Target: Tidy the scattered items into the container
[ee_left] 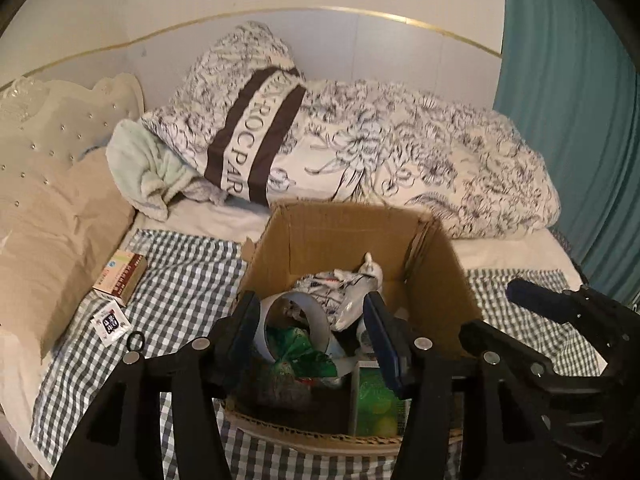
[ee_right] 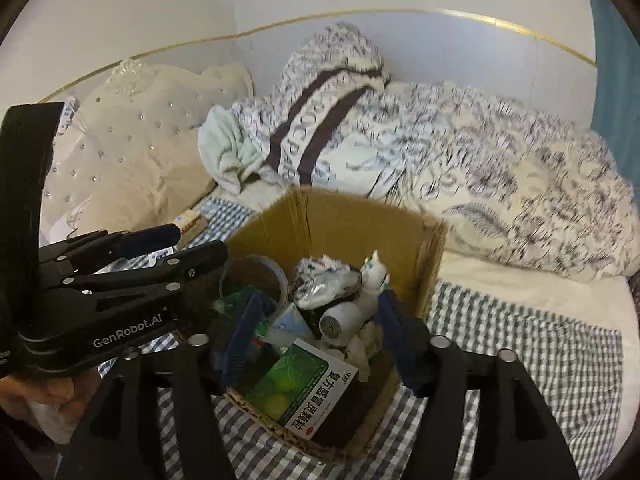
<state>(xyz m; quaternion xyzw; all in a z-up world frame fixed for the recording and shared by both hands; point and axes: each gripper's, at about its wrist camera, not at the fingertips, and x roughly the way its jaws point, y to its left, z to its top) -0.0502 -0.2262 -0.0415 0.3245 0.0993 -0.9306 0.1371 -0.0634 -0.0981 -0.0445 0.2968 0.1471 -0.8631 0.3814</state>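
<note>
Cardboard box (ee_left: pixel 340 236) sits filled below both parted, seemingly empty grippers, left gripper (ee_left: pixel 316 332) and right gripper (ee_right: pixel 316 328).

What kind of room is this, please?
Most likely a bedroom: the cardboard box stands on a bed with a checked sheet, a crumpled floral duvet and a studded headboard behind it.

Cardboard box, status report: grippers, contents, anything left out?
Left gripper, right gripper open, empty, over cardboard box. Tape roll, green medicine box inside. Two small boxes outside, on checkered cloth.
</note>
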